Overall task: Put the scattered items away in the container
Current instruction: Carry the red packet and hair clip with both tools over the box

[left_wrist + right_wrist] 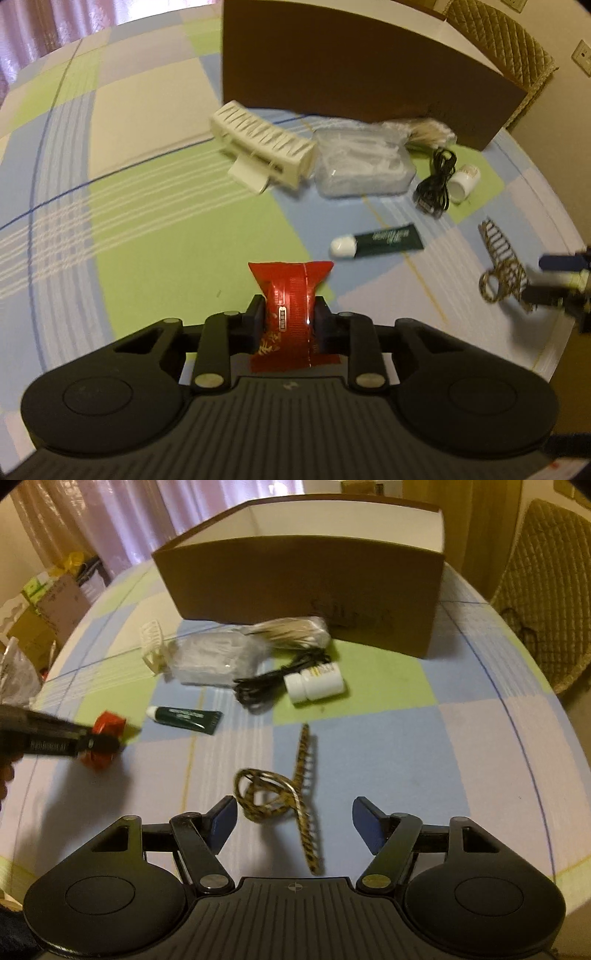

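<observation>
Right wrist view showed the right gripper (pixel 293 821) spread wide over a leopard-print hair claw (pixel 284 801) on the checked tablecloth (pixel 461 746), its long axis running away toward the brown cardboard box (pixel 303 587); curtains hung beyond. Left wrist view alone showed the left gripper (pixel 289 317) clamped on a red sachet (pixel 290 295), raised above the cloth, pointing forward, and a slatted white clip (pixel 262 147) near the box

Pale pink curtains (pixel 110 520) are hanging behind a checked tablecloth (pixel 461 738) — a quilted chair (pixel 554 590) is standing right, cardboard clutter (pixel 48 605), seemingly boxes, piling left.
</observation>
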The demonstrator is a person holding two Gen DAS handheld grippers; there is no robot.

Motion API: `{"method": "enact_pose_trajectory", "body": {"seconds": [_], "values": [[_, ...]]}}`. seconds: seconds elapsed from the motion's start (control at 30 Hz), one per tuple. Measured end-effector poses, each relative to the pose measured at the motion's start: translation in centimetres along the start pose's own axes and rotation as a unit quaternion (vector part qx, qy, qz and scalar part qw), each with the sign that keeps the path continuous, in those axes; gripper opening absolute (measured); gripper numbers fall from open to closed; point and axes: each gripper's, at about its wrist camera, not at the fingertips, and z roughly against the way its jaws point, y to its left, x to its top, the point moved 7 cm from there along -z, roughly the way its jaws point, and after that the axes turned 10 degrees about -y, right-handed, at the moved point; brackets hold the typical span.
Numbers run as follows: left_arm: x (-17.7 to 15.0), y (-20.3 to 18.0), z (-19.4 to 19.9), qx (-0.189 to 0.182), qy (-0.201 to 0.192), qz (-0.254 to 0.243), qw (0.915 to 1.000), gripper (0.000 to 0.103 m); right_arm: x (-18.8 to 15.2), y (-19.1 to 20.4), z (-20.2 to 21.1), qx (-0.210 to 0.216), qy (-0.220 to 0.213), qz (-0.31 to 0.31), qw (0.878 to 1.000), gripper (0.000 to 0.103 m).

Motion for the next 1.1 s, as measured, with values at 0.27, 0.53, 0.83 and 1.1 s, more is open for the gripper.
{"method": "enact_pose_trajectory", "body": {"seconds": [0.27, 0.53, 0.83, 1.1], "values": [[-1.9, -0.4, 1.8, 0.004, 0.014, 0.004, 0.9999, 0.026, -0.3, 0.9, -2.2, 0.0, 0.011, 0.015, 1.0, 0.066], [-1.7, -1.4, 1.0, 0.006, 0.01, -0.027, 0.9996, 0.023, -0.5, 1.1, -2.7, -0.002, 0.015, 0.031, 0.999, 0.039], [-0.8, -3.0, 2.8, -0.012, -0.012, -0.044, 0.9989, 0.022, 0.2, 0.3, 0.0, -0.001, -0.005, 0.01, 1.0, 0.038], [3.5, -5.4, 4.7, -0.028, -0.067, -0.058, 0.9956, 0.022, 3.0, -0.2, 1.9, -0.006, -0.032, 0.008, 0.999, 0.038]]}}
